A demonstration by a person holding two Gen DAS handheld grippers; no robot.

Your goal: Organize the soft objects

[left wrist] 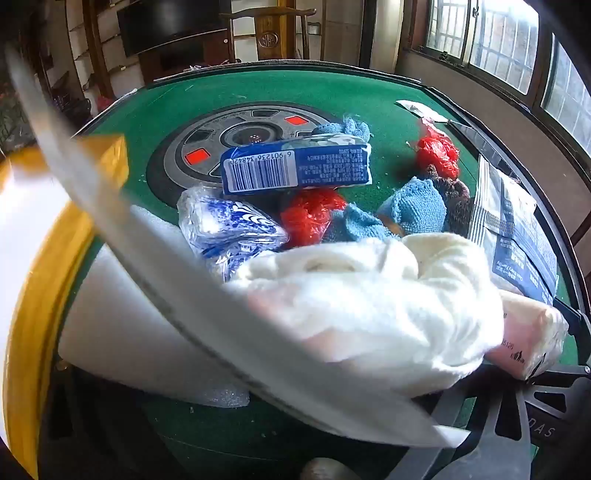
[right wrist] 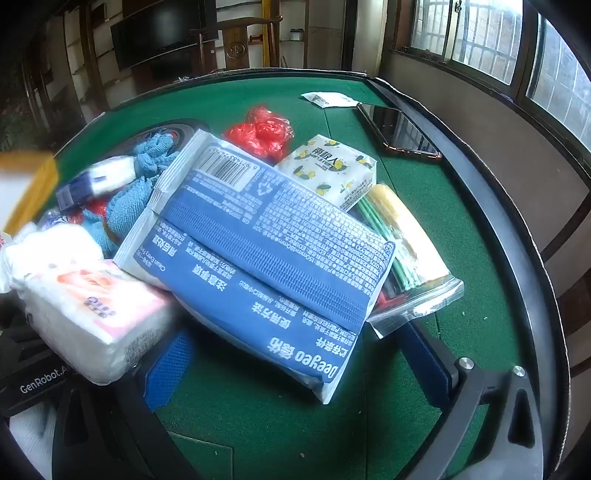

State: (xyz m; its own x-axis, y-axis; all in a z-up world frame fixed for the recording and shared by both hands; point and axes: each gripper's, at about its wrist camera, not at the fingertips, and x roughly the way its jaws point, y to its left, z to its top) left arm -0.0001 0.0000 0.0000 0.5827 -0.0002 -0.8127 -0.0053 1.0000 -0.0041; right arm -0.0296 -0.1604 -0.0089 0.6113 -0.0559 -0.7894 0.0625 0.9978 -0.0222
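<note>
On the green felt desk (right wrist: 461, 229), which has a round grey control panel (left wrist: 218, 147) in its middle, lies a heap of soft packs and cloths. Behind the desk the room shows a dark screen (right wrist: 159, 33), a wooden chair (right wrist: 240, 40) and barred windows (right wrist: 480, 40) on the right side.

The big blue wipes pack (right wrist: 266, 254) is the largest thing. Its long axis runs from near left to far right, and its barcode end points away toward the red plastic bag (right wrist: 262, 133). Just behind the wipes pack, touching it, is a lemon-print tissue pack (right wrist: 332, 170), and at its right edge a clear zip bag (right wrist: 410, 251) with green sticks and something yellow. A phone (right wrist: 399, 133) lies well apart, near the desk rim. At the left of the wipes pack lie a pink tissue pack (right wrist: 92, 314) and blue cloths (right wrist: 136, 192).

In the left wrist view a blurred white sheet (left wrist: 147, 258) crosses the picture and hides much of the heap and of the left tool; only a white towel (left wrist: 369, 295) and a blue barcode pack (left wrist: 295, 166) are plain. I cannot tell how the left tool stands. The right tool (right wrist: 299, 373) is spread wide, its fingers (right wrist: 170, 362) on both sides of the wipes pack's near end; whether they touch it is not clear.
</note>
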